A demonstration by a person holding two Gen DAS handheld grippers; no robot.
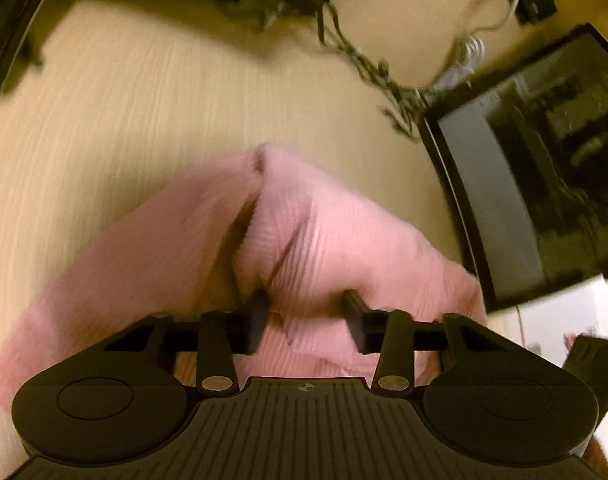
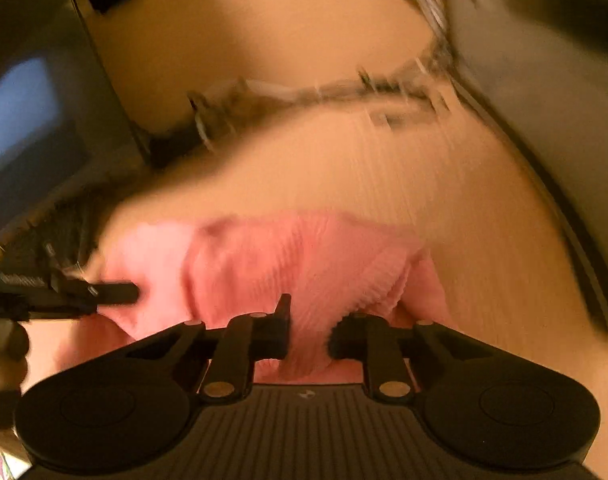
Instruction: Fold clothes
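Pink ribbed garment (image 1: pixel 304 240) lies bunched on the light wood-grain desk (image 1: pixel 143 100). Left gripper (image 1: pixel 308 320) – jaws partly spread, a fold of the cloth bulging between them; pad contact cannot be told. Right gripper (image 2: pixel 310 332) – jaws narrowly parted with cloth between, grip unclear through blur. Dark monitor (image 1: pixel 544 168) stands beside a cable tangle (image 1: pixel 384 76).

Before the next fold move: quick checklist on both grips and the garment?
1. Left gripper has pink garment between its fingers: ok.
2. Left pads pressing the cloth: cannot tell, blurred.
3. Right gripper has pink cloth between its fingers: ok.
4. Right pads clamped: cannot tell.
5. Wooden table bare beyond the garment: ok.
6. Cable bundle apart from the cloth: ok.
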